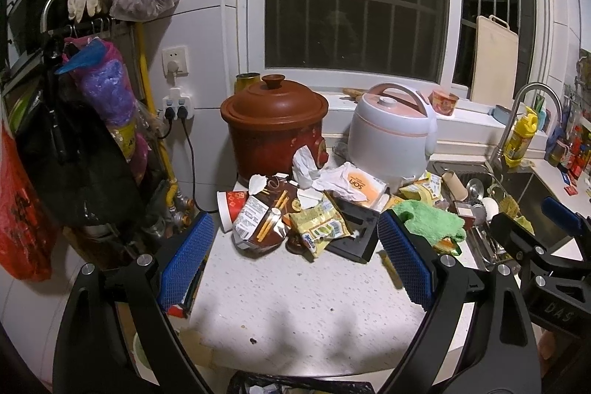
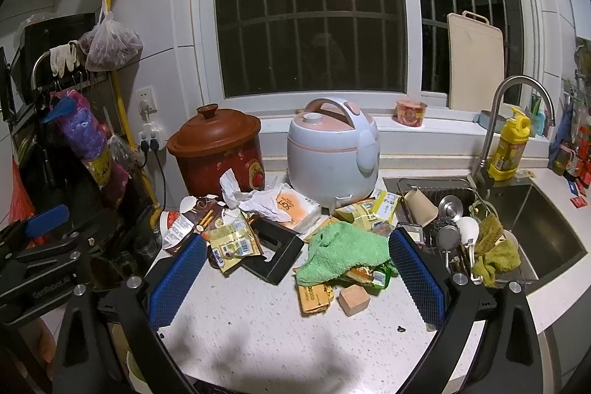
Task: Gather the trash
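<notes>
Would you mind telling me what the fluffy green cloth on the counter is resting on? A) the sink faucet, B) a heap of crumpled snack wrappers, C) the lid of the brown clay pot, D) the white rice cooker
B: the fluffy green cloth is draped over crumpled snack wrappers on the speckled white counter, in front of the rice cooker.

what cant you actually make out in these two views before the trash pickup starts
- Wrappers under the green cloth: right wrist view, cloth covers them.
- Bin below the counter edge: left wrist view, cut off by the frame bottom.
- Items at far right beyond the sink: both views, too small and warped.
</notes>
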The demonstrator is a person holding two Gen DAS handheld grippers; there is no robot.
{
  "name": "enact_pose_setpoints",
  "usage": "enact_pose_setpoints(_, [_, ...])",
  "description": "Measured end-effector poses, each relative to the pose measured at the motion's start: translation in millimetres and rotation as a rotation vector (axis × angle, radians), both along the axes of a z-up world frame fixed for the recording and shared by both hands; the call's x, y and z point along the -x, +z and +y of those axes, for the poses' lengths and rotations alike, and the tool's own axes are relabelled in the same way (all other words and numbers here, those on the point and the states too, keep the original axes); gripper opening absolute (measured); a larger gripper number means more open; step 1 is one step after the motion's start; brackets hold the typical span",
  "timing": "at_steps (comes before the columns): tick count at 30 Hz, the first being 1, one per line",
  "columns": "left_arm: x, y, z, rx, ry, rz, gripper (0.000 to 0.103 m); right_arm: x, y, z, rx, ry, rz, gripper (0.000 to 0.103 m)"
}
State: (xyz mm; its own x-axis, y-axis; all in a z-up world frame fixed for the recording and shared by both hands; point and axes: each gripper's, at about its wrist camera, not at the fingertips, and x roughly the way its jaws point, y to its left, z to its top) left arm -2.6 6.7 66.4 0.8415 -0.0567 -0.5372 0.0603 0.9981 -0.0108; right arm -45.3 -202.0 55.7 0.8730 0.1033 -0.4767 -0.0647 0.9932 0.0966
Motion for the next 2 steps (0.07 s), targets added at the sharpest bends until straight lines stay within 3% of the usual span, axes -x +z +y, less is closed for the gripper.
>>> enact_pose_setpoints(2, [0.9,-0.3,-1.0,-0.003,-0.003,0.002,0.088,-0.3,-0.5,-1.4,0.000,-0.001,0.003,0.098])
